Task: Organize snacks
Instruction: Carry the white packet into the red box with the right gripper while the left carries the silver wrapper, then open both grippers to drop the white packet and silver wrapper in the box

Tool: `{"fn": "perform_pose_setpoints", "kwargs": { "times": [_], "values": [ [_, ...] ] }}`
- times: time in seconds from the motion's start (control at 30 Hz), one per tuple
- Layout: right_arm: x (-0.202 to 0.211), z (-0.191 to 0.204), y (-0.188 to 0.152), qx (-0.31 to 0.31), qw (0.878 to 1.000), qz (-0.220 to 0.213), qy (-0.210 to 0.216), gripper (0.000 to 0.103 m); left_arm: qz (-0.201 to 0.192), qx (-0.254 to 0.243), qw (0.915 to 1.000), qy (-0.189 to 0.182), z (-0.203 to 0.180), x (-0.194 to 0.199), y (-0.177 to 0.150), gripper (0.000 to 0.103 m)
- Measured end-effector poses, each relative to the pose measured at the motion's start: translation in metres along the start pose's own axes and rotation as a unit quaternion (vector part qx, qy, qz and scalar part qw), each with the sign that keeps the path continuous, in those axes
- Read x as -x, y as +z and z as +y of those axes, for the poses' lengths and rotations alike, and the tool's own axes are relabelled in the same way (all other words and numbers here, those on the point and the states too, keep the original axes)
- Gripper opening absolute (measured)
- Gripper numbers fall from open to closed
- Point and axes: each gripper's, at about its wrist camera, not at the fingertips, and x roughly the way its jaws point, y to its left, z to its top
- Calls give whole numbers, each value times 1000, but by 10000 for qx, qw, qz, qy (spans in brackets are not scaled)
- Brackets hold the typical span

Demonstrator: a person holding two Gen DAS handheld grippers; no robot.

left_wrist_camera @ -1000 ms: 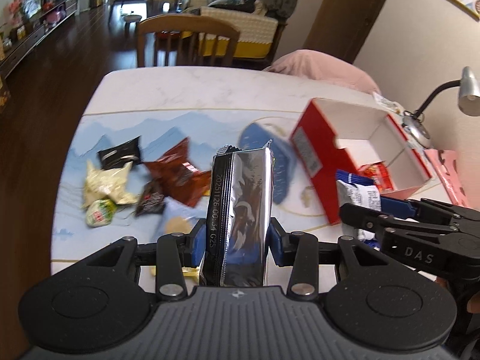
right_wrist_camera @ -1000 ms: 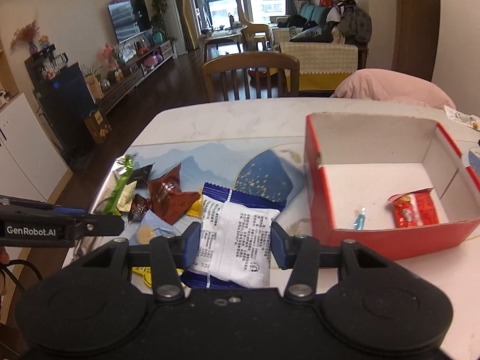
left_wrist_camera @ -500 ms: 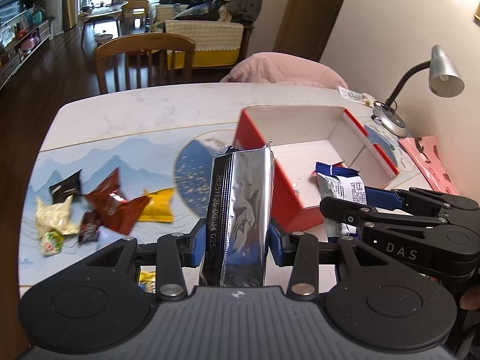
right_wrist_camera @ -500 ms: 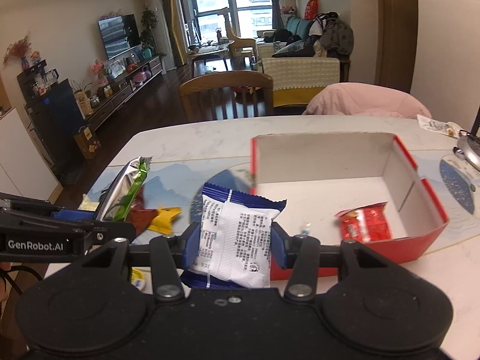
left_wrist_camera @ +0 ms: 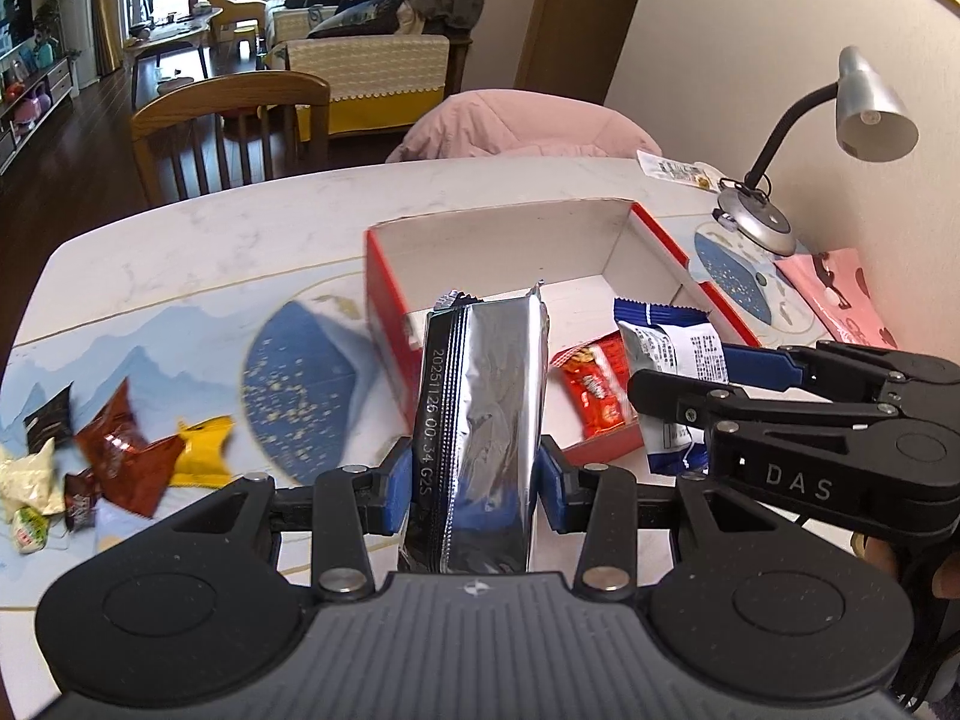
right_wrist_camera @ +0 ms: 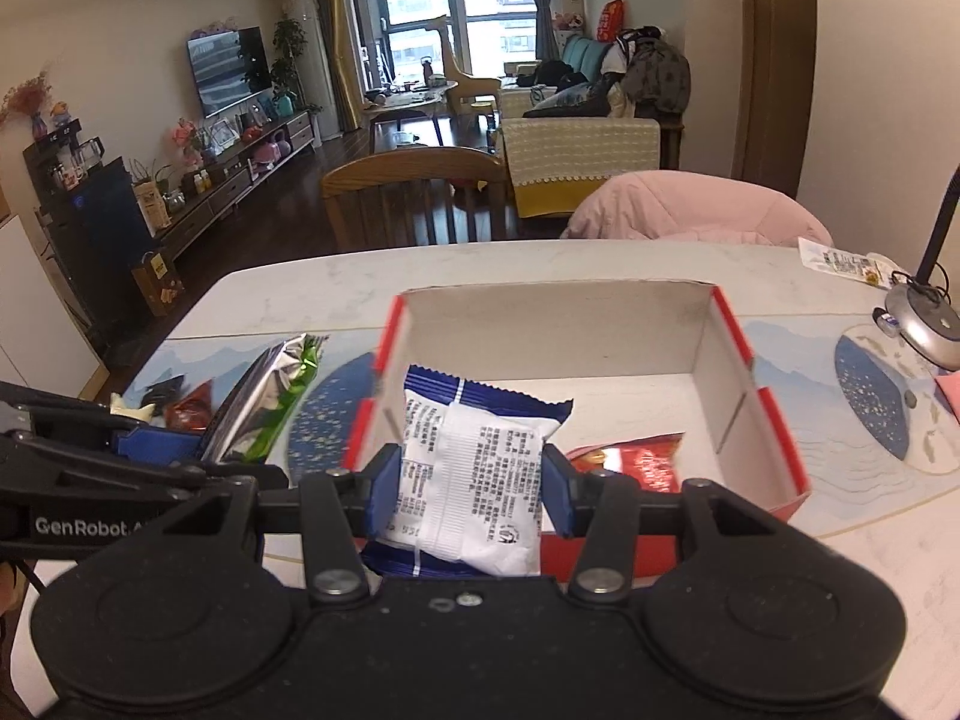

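Observation:
My left gripper (left_wrist_camera: 477,480) is shut on a silver foil snack packet (left_wrist_camera: 480,420), held upright over the near left corner of the red box (left_wrist_camera: 384,264). My right gripper (right_wrist_camera: 471,489) is shut on a blue and white snack packet (right_wrist_camera: 474,468), held over the near edge of the same red box (right_wrist_camera: 774,414). A red snack packet (left_wrist_camera: 591,387) lies inside the box and shows in the right wrist view (right_wrist_camera: 636,462) too. The right gripper with its packet (left_wrist_camera: 672,354) shows at right in the left wrist view.
Several loose snacks lie at the table's left: a dark red packet (left_wrist_camera: 123,450), a yellow one (left_wrist_camera: 201,453), a black one (left_wrist_camera: 48,423). A desk lamp (left_wrist_camera: 756,216) and a pink bag (left_wrist_camera: 840,300) stand right of the box. A wooden chair (left_wrist_camera: 234,132) is behind the table.
Both grippers have moved right and forward with their packets, from over the loose snack pile to the near side of the red box. Both stay shut.

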Motion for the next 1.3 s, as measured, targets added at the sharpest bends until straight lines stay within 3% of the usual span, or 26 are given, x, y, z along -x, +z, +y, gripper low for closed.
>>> {"fn": "perform_pose_setpoints", "kwargs": {
  "times": [0.37, 0.57, 1.03, 1.3],
  "values": [
    [-25, -59, 10, 20, 9998, 167, -124, 48, 196, -229, 9993, 203, -39, -48, 33, 41],
    [-50, -80, 14, 156, 9987, 432, -223, 48, 506, -194, 9982, 262, -48, -84, 50, 41],
    [-100, -95, 5, 257, 9921, 1215, -158, 48, 1176, -266, 9912, 549, -58, -155, 66, 41],
    [-118, -98, -5, 321, 9885, 1468, -141, 48, 1341, -283, 9892, 521, -58, -165, 57, 41]
  ]
}}
